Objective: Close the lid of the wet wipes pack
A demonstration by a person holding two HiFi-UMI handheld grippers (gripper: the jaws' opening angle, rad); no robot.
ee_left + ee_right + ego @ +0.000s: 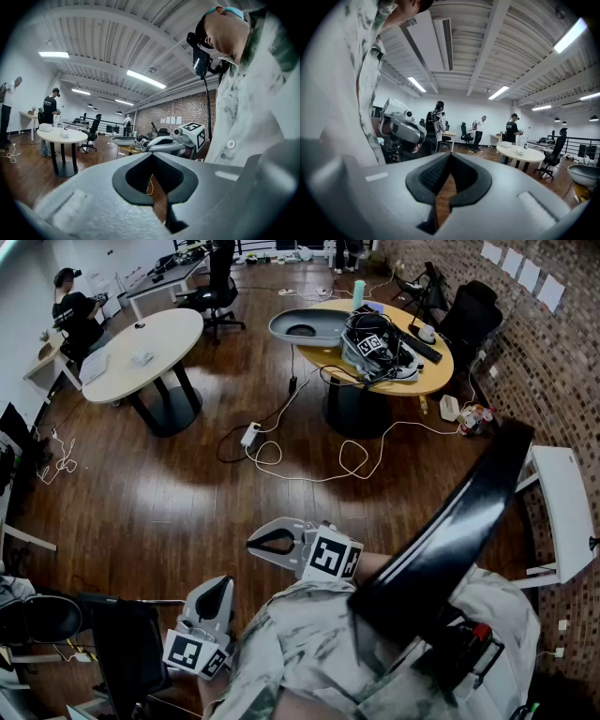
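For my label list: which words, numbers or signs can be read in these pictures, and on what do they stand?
None can be read.
Paper sheets on the brick wall: too small.
Marker cubes on left gripper and right gripper: black square patterns, no letters.

Open wood floor lay ahead, power strip & loose cables crossed mid floor, black chair back crowded right gripper side, yellow table & white table stood well beyond.
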